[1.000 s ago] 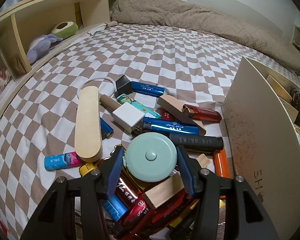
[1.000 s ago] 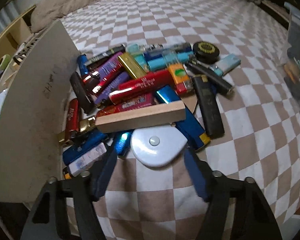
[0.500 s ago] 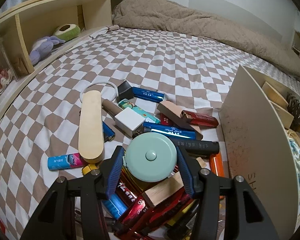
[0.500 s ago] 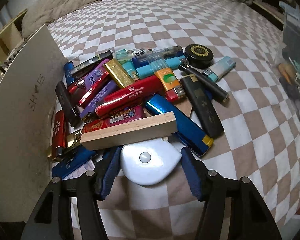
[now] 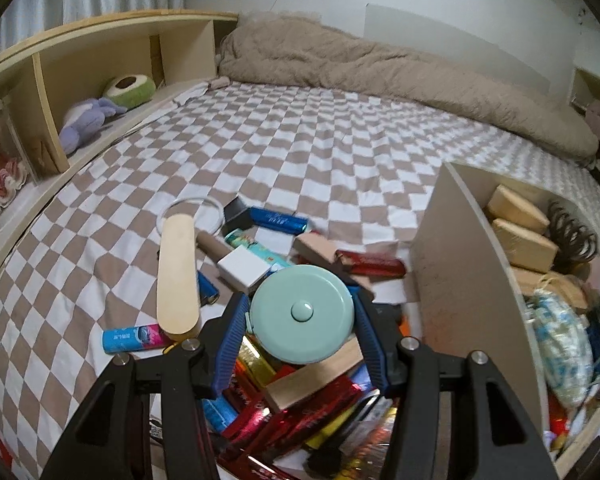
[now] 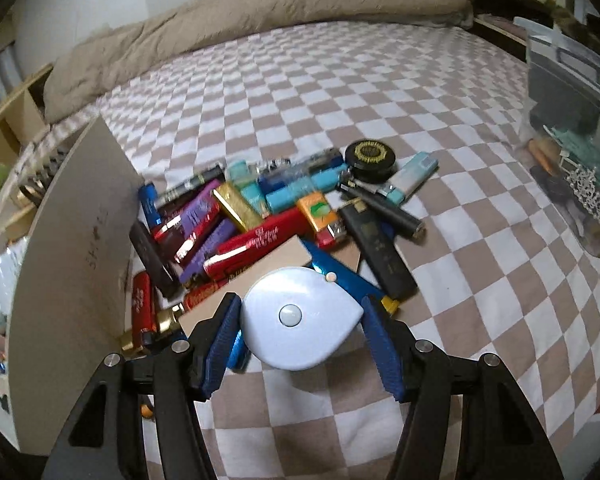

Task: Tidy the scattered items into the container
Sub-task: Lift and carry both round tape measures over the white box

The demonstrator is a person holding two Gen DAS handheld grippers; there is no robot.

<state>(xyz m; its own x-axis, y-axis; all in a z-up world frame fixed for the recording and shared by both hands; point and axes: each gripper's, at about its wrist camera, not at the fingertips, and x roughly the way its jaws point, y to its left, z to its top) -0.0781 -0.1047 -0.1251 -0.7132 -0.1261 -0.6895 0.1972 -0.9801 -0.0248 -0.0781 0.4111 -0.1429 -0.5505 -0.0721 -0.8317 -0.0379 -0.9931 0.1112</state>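
The green tape measure (image 5: 302, 311) sits tight in my left gripper (image 5: 300, 334); my right gripper (image 6: 300, 340) squeezes the white tape measure (image 6: 296, 316) above the bed (image 6: 340, 92).

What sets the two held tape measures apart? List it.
The green tape measure is a round disc; the white tape measure is teardrop-shaped. Green sits in the left gripper, white in the right gripper. Both have a centre button and are clamped at their sides.
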